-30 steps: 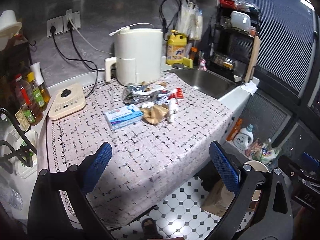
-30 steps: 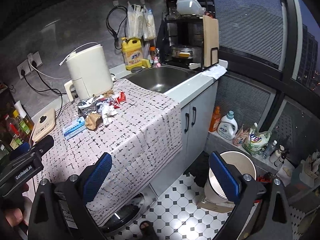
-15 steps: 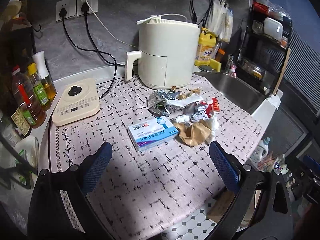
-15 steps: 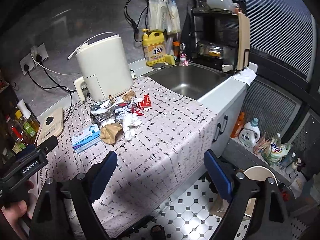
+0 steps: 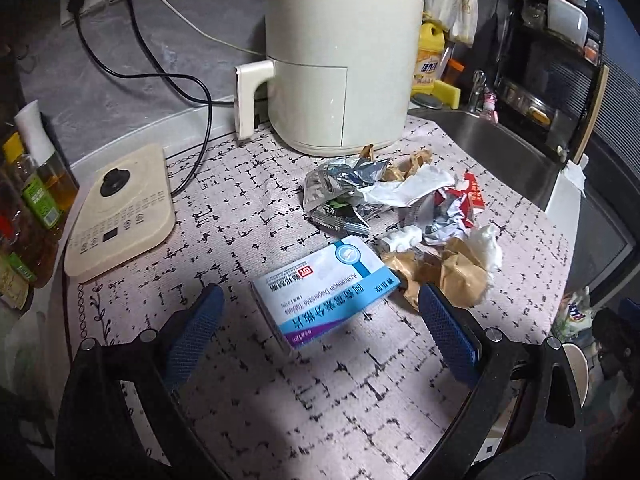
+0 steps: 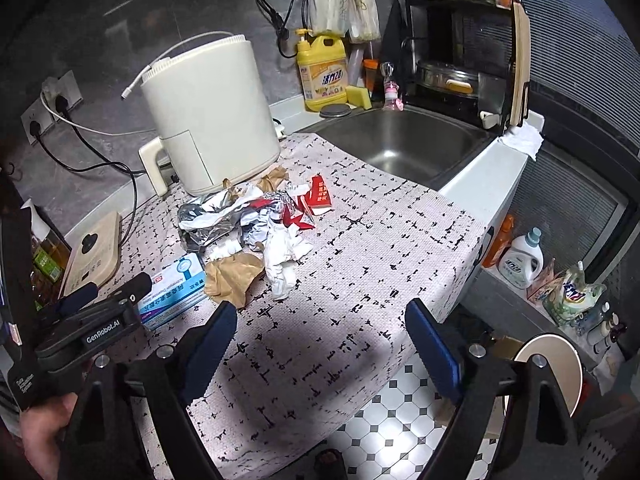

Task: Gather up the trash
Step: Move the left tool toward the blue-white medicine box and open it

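- Two blue pads (image 5: 192,334) frame my left wrist view: my left gripper (image 5: 320,332) stands wide open with nothing gripped. The blue-and-white medicine box (image 5: 326,290) lies flat on the patterned cloth (image 5: 320,412), just ahead between the two fingers, touching neither that I can see.
- Just ahead and to the right of that gripper sits the trash pile (image 5: 400,216): crumpled brown paper (image 5: 444,272) by the right finger, white tissue, foil and red wrappers further on. Beyond it stands the cream air fryer (image 5: 340,64); far left lies a flat cream appliance (image 5: 120,216).
- From my right wrist view, my right gripper (image 6: 320,340) is also wide apart and empty, though its jaws have just narrowed a little. It hangs over bare cloth (image 6: 360,264) near the counter edge.
- Trash (image 6: 256,220) is ahead and left of it; the box (image 6: 172,292) further left, beside my left gripper (image 6: 102,306), held in my hand (image 6: 44,436). Ahead right is the sink (image 6: 400,148); below right, a round bin (image 6: 548,368).
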Action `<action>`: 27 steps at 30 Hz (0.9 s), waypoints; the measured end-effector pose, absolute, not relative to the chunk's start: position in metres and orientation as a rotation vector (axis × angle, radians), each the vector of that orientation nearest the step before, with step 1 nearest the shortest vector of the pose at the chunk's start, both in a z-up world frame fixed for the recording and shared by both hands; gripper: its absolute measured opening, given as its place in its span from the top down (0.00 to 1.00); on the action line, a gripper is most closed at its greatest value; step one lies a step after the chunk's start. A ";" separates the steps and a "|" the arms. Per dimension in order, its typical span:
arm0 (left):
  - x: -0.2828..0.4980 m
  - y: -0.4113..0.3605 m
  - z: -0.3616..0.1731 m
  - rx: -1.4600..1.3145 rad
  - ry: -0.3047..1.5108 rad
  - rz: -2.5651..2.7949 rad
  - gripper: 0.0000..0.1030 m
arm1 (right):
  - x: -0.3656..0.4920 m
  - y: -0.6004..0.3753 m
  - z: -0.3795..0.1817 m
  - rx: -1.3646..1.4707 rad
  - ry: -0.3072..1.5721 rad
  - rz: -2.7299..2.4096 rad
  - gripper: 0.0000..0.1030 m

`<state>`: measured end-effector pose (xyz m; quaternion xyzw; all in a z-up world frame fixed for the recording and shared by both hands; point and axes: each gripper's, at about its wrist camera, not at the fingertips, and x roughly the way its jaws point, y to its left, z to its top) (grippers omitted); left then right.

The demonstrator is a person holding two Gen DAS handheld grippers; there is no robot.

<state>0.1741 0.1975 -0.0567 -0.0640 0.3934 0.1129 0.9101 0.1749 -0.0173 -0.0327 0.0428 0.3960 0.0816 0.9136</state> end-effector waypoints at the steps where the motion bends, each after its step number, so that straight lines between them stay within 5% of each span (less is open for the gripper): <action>1: 0.179 0.199 -0.059 -0.132 0.817 0.231 0.06 | 0.178 -0.016 -0.036 0.090 0.823 0.164 0.18; 27: 0.235 0.220 -0.112 -0.249 0.931 0.259 0.16 | 0.216 -0.014 -0.045 0.030 0.882 0.155 0.18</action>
